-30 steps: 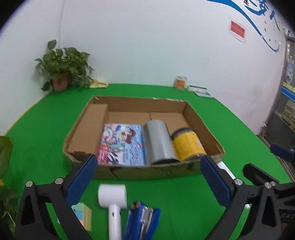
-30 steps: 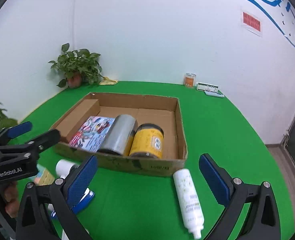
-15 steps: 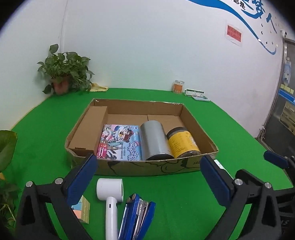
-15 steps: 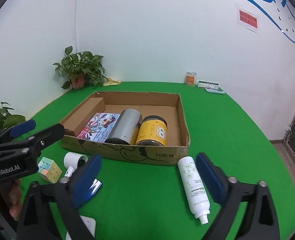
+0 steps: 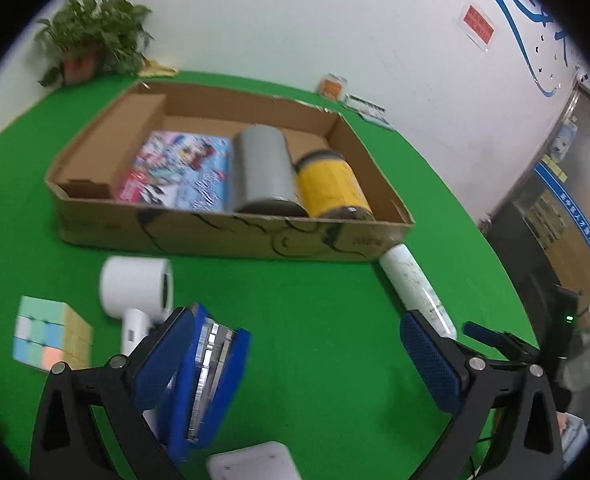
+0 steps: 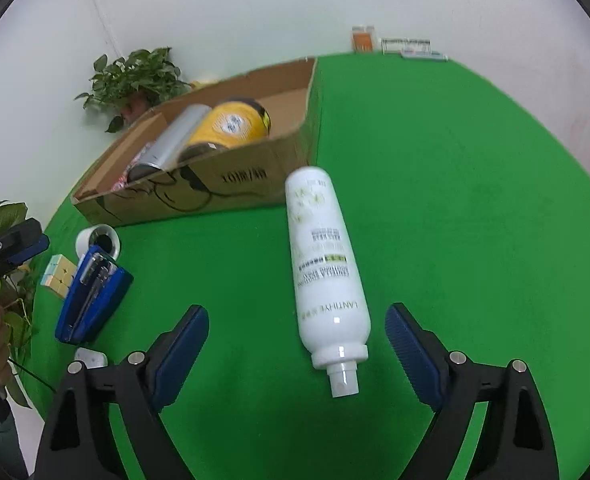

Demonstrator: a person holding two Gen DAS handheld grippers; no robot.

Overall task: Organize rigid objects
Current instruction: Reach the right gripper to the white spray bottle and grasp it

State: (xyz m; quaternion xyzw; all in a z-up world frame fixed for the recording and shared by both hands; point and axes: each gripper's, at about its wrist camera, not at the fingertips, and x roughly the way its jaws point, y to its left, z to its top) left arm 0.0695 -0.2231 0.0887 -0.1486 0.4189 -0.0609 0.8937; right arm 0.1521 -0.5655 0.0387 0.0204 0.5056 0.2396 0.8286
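Note:
A cardboard box (image 5: 231,236) on the green table holds a colourful book (image 5: 179,172), a grey cylinder (image 5: 263,172) and a yellow jar (image 5: 333,188). A white spray bottle (image 6: 321,256) lies outside the box; my right gripper (image 6: 297,344) is open, its jaws on either side of the bottle's nozzle end, just above it. My left gripper (image 5: 295,360) is open, above a blue stapler (image 5: 211,376) at its left finger. A white hair dryer (image 5: 137,292) and a pastel cube (image 5: 49,338) lie to the left.
A small white block (image 5: 255,462) lies at the near edge. A potted plant (image 5: 95,40) stands at the back left. An orange jar (image 5: 332,87) and cards sit by the back wall. The box also shows in the right wrist view (image 6: 231,184).
Both grippers have dropped lower and tilted down toward the table. The right one has moved over the spray bottle's nozzle end; the left one has come down over the stapler.

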